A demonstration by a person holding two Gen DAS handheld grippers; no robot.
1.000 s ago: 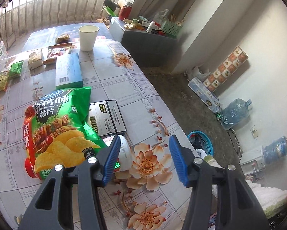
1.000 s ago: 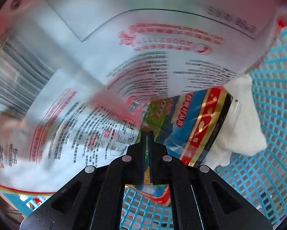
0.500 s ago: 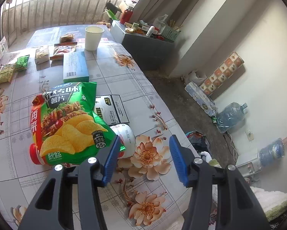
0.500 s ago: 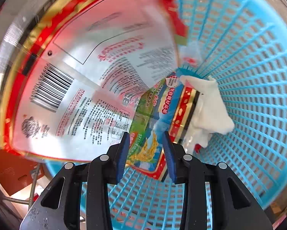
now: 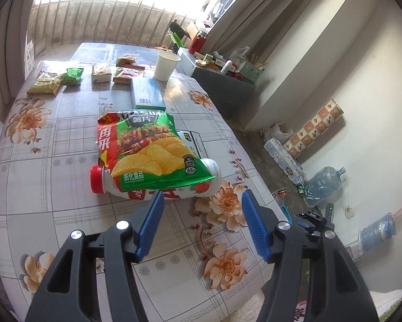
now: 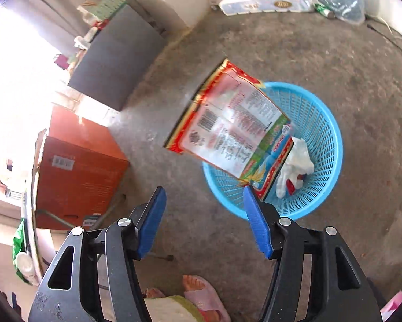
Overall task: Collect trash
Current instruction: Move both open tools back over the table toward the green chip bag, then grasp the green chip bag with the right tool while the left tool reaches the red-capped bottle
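The right gripper (image 6: 203, 201) is opening with nothing in it, above the blue basket (image 6: 327, 123) holding a red wrapper (image 6: 227, 123). The left gripper (image 5: 201, 206) is opening too, empty, near the chip bag (image 5: 147, 150).

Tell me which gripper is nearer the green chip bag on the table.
Left. The left gripper hangs just short of the green chip bag, jaws opening and empty. The right gripper is off the table, above the floor beside the blue basket, jaws opening, nothing between them.
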